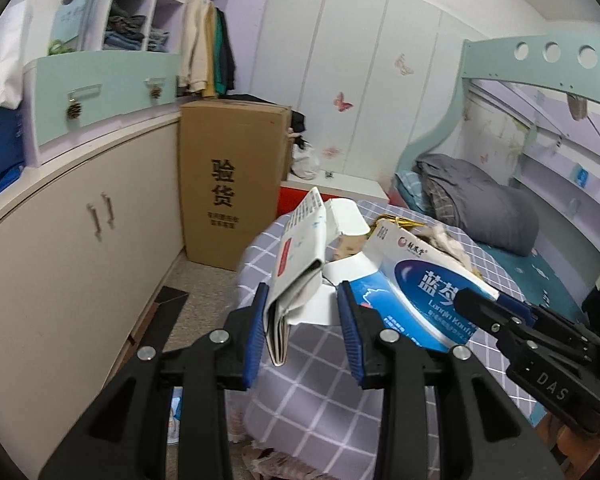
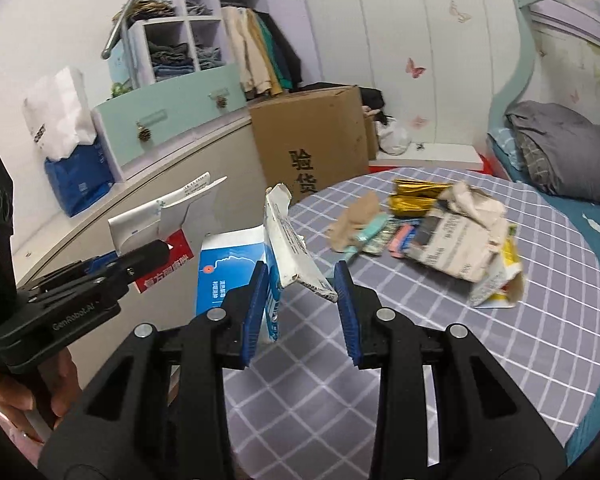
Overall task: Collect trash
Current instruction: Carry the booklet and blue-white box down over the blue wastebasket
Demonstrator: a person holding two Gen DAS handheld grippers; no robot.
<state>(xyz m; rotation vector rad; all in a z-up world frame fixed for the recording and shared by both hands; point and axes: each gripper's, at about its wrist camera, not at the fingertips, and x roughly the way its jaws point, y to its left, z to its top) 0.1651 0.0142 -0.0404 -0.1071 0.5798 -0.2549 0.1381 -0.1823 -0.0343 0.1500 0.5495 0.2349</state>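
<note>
My left gripper (image 1: 302, 292) is shut on a flattened white carton with a red stripe (image 1: 300, 248), held in the air over the table's near-left edge. To its right, my right gripper (image 1: 480, 308) is shut on a torn blue-and-white box (image 1: 412, 292). In the right wrist view that blue-and-white box (image 2: 228, 264) sits between the right gripper's (image 2: 301, 276) pads. The left gripper (image 2: 152, 254) with the white carton (image 2: 152, 220) is at the left. Crumpled newspaper (image 2: 456, 240), gold foil (image 2: 412, 196), a yellow packet (image 2: 504, 276) and small wrappers (image 2: 380, 236) lie on the checked tablecloth (image 2: 420, 320).
A tall cardboard box (image 1: 228, 184) stands on the floor beyond the table, against a curved beige cabinet (image 1: 60, 260). A bed with grey bedding (image 1: 500, 216) lies to the right. A person's hand (image 2: 28, 400) grips the left gripper's handle.
</note>
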